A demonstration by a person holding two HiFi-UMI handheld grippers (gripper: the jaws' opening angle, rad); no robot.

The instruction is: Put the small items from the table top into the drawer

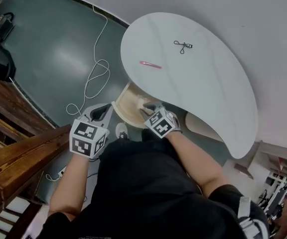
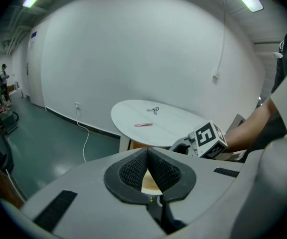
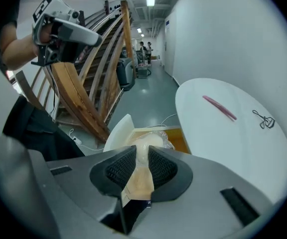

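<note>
A white rounded table [image 1: 198, 78] carries a pink stick [image 1: 150, 64] and a black eyelash curler [image 1: 183, 47]. Under its near edge a drawer [image 1: 119, 106] stands pulled out. Over the drawer my right gripper [image 1: 148, 110] is shut on a pale packet in clear wrap [image 3: 149, 142], which sticks out past the fingers above the drawer's white front [image 3: 115, 133]. The pink stick [image 3: 219, 107] and the curler [image 3: 264, 119] lie on the top beyond it. My left gripper [image 1: 100, 113] hangs left of the drawer, shut, with nothing between its pads [image 2: 133, 171].
A white cable [image 1: 96, 73] loops over the green floor left of the table. Wooden stair rails [image 1: 14, 148] stand at the left. The white wall runs close behind the table. People stand far down the corridor [image 3: 144, 49].
</note>
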